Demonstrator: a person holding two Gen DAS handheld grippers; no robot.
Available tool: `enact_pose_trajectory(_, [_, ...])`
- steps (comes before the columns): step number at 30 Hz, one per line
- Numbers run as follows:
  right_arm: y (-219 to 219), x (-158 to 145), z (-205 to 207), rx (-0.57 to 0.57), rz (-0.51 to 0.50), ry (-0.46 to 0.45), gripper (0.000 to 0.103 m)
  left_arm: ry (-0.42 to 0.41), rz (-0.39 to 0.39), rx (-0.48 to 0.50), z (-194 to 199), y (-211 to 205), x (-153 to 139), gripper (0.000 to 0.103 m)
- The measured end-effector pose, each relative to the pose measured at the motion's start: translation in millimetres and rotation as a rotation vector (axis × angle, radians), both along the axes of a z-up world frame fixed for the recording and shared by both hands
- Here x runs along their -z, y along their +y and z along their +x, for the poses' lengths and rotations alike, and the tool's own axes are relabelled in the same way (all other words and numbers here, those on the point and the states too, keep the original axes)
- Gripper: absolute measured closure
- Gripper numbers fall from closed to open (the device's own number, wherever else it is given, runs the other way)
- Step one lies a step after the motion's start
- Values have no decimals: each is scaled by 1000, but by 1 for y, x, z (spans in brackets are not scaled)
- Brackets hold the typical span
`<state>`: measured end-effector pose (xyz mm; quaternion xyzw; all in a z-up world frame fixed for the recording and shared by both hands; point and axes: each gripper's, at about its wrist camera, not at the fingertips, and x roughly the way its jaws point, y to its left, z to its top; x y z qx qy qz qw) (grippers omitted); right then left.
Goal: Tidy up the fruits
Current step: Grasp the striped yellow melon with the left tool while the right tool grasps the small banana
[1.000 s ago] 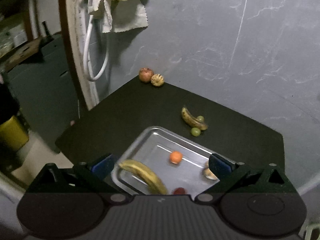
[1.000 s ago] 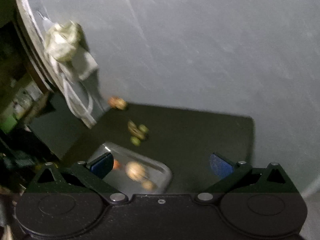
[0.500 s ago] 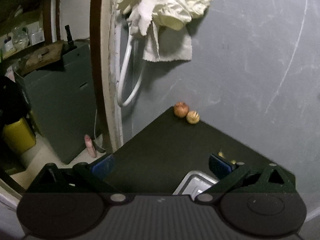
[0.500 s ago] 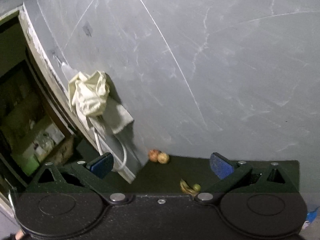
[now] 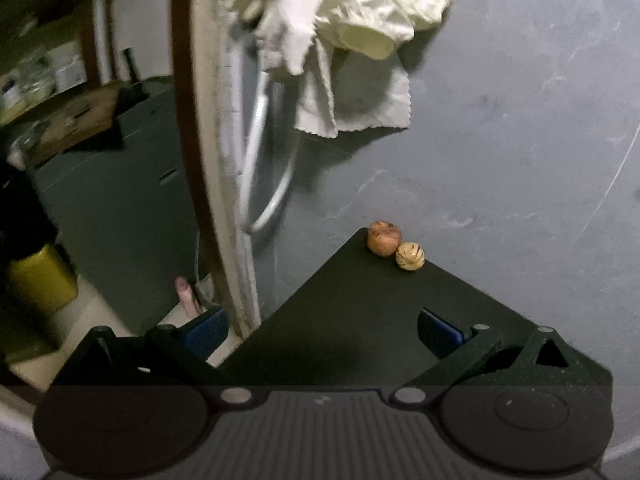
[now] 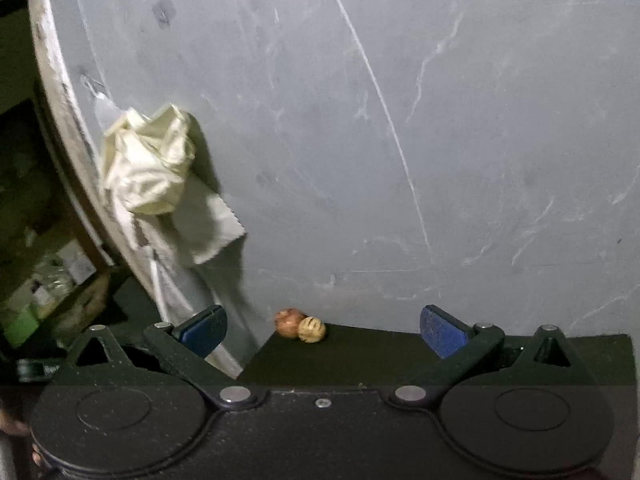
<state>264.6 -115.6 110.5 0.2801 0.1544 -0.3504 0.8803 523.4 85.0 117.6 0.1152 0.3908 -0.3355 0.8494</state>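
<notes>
A dim, rough household back room — scratched grey plaster wall [image 6: 440, 120], cream cloth [image 5: 360, 20] hung by a doorframe [image 5: 200, 160], cluttered shelves [image 6: 52, 272] beyond.

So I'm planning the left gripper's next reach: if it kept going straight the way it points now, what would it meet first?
Probably the dark table first, short of the reddish fruit and striped yellow fruit at its far corner. The open left gripper holds nothing; depth is unclear.

Both tools [image 5: 322, 330] [image 6: 322, 330] spread wide, empty.
</notes>
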Motion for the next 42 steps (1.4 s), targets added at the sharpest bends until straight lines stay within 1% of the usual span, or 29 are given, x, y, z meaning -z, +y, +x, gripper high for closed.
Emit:
enact_pose_trajectory(2, [3,18,25,31,-11,20,1,0,5,73,23,-19,13,1])
enact_pose_trajectory(4, [6,36,53,28,-19,52,1,-7,10,147,47,-40,29,1])
enact_pose_trajectory(6, [10,54,79,9,-36,118,1,7,-2,229,71,-60,46,1])
enact_pose_trajectory(9, [16,83,114,-9,-44,248,1,43,-35,361,100,-89,73,1])
enact_pose_trajectory(10, [17,93,123,-20,-40,287,2,44,-28,400,109,-100,82,1])
enact_pose_trajectory(12, [18,110,136,-43,-33,357,3,13,0,513,121,-126,101,1])
enact_pose_trajectory(14, [15,128,146,-60,-19,425,6,-29,12,632,125,-146,116,1])
enact_pose_trajectory(16, [10,145,153,-69,6,474,8,-72,30,746,124,-165,131,1])
enact_pose_trajectory(17, [6,152,155,-67,17,493,9,-91,38,788,122,-172,137,1])
enact_pose_trajectory(20, [-3,171,163,-55,44,515,16,-154,52,929,111,-194,157,1])
enact_pose_trajectory(22, [-11,180,166,-48,50,531,19,-181,73,1000,106,-210,172,1])
enact_pose_trajectory(24, [-18,191,170,-51,46,571,26,-186,101,1046,103,-225,186,4])
enact_pose_trajectory(26, [-23,198,173,-68,36,602,27,-191,121,1079,101,-239,197,7])
enact_pose_trajectory(28, [-28,205,177,-94,48,628,28,-204,131,1109,100,-249,206,9])
enact_pose_trajectory(31, [-30,212,183,-110,51,703,32,-227,152,1124,99,-259,216,12])
enact_pose_trajectory(32, [-29,214,185,-117,46,711,33,-236,161,1123,100,-262,219,12])
enact_pose_trajectory(35, [-25,217,188,-129,29,735,34,-310,186,1138,95,-269,225,13])
enact_pose_trajectory(37, [-26,217,189,-134,15,758,37,-345,206,1164,89,-273,227,15])
enact_pose_trajectory(40, [-29,219,189,-133,8,776,43,-357,227,1205,82,-277,231,19])
enact_pose_trajectory(42, [-32,219,189,-138,1,789,49,-364,247,1229,79,-280,235,25])
